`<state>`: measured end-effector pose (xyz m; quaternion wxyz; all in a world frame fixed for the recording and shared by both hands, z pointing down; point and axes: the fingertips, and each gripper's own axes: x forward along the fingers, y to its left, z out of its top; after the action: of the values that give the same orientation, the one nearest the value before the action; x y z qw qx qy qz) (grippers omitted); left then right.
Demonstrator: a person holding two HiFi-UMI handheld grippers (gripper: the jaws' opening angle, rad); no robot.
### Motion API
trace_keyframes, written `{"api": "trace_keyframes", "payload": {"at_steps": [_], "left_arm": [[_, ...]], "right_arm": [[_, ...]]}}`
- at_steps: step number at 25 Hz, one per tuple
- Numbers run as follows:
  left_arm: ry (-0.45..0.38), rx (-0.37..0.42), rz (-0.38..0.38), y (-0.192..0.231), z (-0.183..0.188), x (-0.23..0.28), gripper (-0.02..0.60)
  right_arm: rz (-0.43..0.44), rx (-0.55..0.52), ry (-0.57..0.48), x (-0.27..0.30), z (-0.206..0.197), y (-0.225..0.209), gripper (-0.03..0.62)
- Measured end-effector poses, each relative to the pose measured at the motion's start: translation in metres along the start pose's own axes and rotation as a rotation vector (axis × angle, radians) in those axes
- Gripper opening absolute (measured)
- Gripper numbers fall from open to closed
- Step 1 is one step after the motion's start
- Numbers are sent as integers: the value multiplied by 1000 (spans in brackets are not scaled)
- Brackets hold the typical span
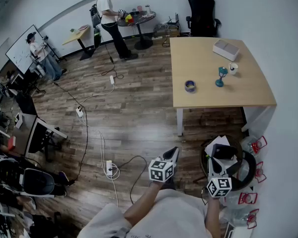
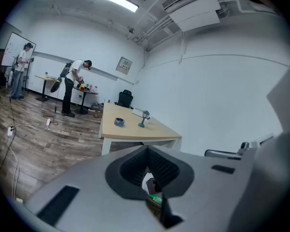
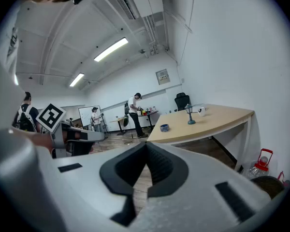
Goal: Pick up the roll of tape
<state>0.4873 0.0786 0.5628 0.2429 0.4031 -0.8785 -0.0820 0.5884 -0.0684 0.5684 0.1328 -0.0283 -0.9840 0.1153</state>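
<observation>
Head view steeply down, both gripper views facing the far table (image 2: 130, 131), seen by all

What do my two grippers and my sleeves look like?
The left gripper and right gripper are alike: smooth light-grey bodies tapering to two jaws lined with black ribbed pads. Each carries a white cube printed with black square markers. No cables show on them. You wear a pale short-sleeved shirt.
</observation>
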Motion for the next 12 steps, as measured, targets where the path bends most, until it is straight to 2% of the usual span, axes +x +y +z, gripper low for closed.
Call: {"api": "trace_keyframes", "payload": {"at_steps": [8,12], "left_arm": [[-16,-13,2,19,3,-8,6],[-9,12,-7,25,1,-8,6]], "right_arm": [[-1,-13,25,14,-6,15,2],[-15,48,-28,18,0,14,3]]}}
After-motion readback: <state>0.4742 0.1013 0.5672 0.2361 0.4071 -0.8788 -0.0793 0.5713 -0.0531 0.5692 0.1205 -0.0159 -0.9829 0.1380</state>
